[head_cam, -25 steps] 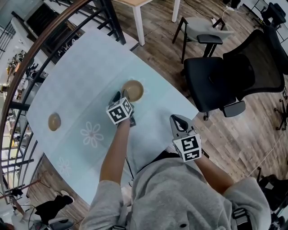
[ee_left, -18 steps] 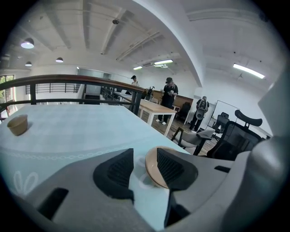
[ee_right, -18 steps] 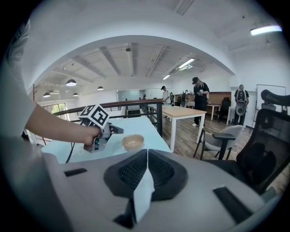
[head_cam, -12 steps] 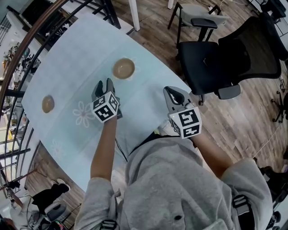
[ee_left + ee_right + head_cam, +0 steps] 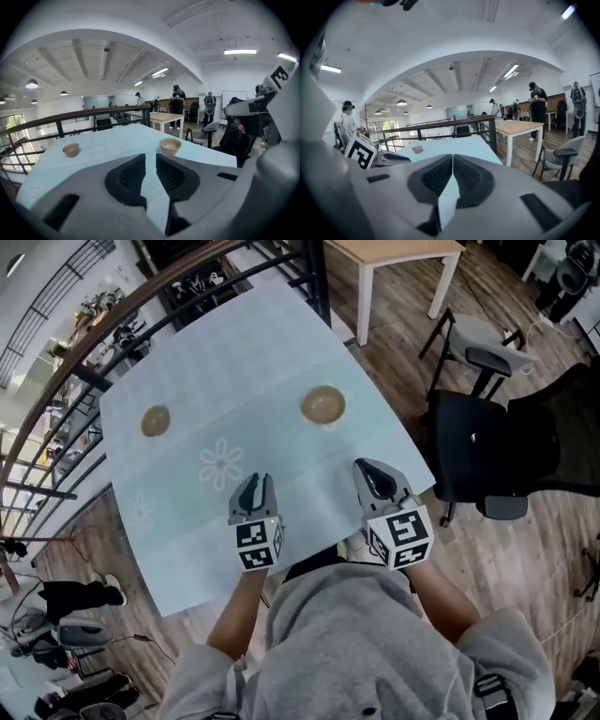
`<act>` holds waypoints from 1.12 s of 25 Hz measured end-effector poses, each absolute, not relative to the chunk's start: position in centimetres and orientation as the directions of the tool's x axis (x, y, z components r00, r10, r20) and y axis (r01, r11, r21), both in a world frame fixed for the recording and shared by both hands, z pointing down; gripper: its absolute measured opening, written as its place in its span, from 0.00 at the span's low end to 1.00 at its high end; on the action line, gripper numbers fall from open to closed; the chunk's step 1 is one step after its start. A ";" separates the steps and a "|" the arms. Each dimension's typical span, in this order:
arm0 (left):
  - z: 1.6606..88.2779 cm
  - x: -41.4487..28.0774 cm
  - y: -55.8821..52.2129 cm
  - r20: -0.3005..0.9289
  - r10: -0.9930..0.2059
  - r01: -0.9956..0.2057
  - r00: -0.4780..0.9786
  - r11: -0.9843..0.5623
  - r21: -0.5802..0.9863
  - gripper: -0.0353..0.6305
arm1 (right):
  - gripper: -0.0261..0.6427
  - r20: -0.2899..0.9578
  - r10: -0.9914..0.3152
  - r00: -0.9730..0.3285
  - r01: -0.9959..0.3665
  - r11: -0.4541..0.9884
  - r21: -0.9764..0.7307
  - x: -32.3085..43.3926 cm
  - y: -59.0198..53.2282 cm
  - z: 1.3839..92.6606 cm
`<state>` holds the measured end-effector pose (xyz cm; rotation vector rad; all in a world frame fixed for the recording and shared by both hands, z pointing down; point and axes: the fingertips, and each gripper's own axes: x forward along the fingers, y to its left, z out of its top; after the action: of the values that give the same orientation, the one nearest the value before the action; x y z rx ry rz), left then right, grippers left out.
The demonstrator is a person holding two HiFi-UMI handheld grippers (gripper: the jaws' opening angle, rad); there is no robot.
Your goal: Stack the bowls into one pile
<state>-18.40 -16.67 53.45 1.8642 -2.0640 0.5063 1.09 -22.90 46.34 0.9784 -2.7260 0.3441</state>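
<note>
Head view | left hand-held gripper (image 5: 255, 487) pulled back from larger bowl (image 5: 322, 405), jaws narrowing, empty | right hand-held gripper (image 5: 371, 473) closed

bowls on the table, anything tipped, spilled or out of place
Nothing stands out. The larger bowl and the smaller bowl both sit upright on the table, well apart, with no spill or visible damage. They are simply not stacked yet.

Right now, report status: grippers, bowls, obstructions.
Left gripper empty, jaws slightly apart, just been closing. Right gripper shut, empty. Larger bowl and smaller bowl apart on tablecloth, unstacked. Nothing between them.
</note>
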 end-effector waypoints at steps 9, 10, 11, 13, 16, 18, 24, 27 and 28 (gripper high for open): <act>48.8 -23.3 -7.3 0.430 -0.853 -0.954 -0.295 0.289 -0.081 0.08 | 0.08 0.214 -0.361 -0.908 -0.388 0.916 -0.102 -8.2 -17.0 42.2; 48.4 -23.8 -6.8 0.430 -0.847 -0.949 -0.311 0.303 -0.088 0.08 | 0.08 0.216 -0.339 -0.916 -0.365 0.927 -0.093 -9.0 -16.6 41.9; 47.9 -24.2 -6.3 0.428 -0.843 -0.944 -0.324 0.315 -0.095 0.08 | 0.08 0.220 -0.322 -0.921 -0.348 0.933 -0.091 -9.7 -16.3 41.8; 47.1 -24.7 -6.0 0.421 -0.840 -0.938 -0.343 0.327 -0.113 0.08 | 0.08 0.224 -0.304 -0.926 -0.337 0.933 -0.127 -11.2 -16.1 41.7; 46.7 -24.8 -6.1 0.417 -0.835 -0.933 -0.360 0.332 -0.140 0.08 | 0.08 0.220 -0.280 -0.934 -0.321 0.930 -0.180 -13.2 -15.6 42.0; 46.4 -24.9 -6.1 0.414 -0.834 -0.930 -0.366 0.337 -0.144 0.08 | 0.08 0.227 -0.263 -0.938 -0.302 0.941 -0.155 -14.1 -15.0 42.4; 45.3 -27.5 -4.3 0.404 -0.820 -0.914 -0.406 0.374 -0.158 0.08 | 0.08 0.253 -0.200 -0.946 -0.249 0.952 -0.178 -17.0 -13.0 43.4; 45.3 -29.0 -3.8 0.395 -0.820 -0.910 -0.414 0.381 -0.163 0.09 | 0.08 0.258 -0.183 -0.949 -0.234 0.955 -0.184 -18.2 -12.2 44.0; 45.1 -29.6 -3.8 0.389 -0.824 -0.911 -0.412 0.378 -0.166 0.09 | 0.08 0.256 -0.183 -0.949 -0.233 0.956 -0.180 -18.7 -12.0 44.0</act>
<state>-29.65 -3.76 45.12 1.5417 -2.3966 0.5237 -18.71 -12.00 44.01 0.3094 -2.8703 0.3062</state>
